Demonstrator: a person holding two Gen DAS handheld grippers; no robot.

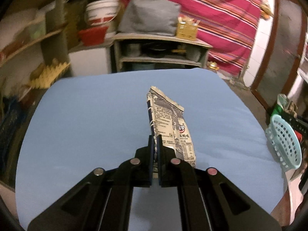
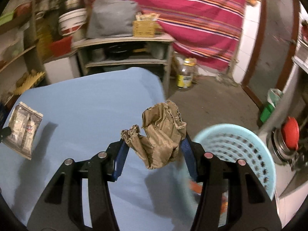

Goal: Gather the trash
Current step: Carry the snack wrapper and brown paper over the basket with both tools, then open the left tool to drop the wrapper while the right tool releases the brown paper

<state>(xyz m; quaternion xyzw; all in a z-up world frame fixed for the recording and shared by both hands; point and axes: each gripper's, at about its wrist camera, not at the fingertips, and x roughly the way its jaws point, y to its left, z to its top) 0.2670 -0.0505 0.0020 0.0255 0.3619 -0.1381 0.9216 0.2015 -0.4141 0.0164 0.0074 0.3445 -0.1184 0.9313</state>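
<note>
- While clamped tight on snack wrapper [image 1: 169, 127], left gripper [image 1: 155, 137] shows jaws nearly shut, only the thin wrapper edge btwn blue pads.
- Wrapper held up off blue table [image 1: 86, 125], standing on edge, torn top pointing away; same wrapper seen at far left in right wrist view [image 2: 23, 129], shadow cast on table beside it.
- Right gripper [image 2: 155, 142] w/ jaws spread wide, crumpled brown paper [image 2: 161, 134] sitting btwn blue pads; left pad touching the small bunched end, right pad at the big end. Cannot tell if pinched or just loose btwn them.
- Paper positioned over table's right edge, partly past it toward light-blue perforated basket [image 2: 236, 154].
- Basket just beside table's right edge, rim near right finger; something orange visible low inside, blurred. Same basket at far right in left wrist view [image 1: 284, 144].
- Wide bare tabletop left & ahead of both grippers, plenty of room to far rounded edge.
- Beyond far edge: grey shelf unit [image 1: 159, 57] close behind table, grey bag [image 1: 150, 15] & yellow crate [image 1: 186, 28] on top.
- Open concrete floor [image 2: 211, 105] right of table, jar w/ yellow label [image 2: 185, 75] by shelf unit.
- Striped red cloth [image 1: 221, 19] hanging at back.
</note>
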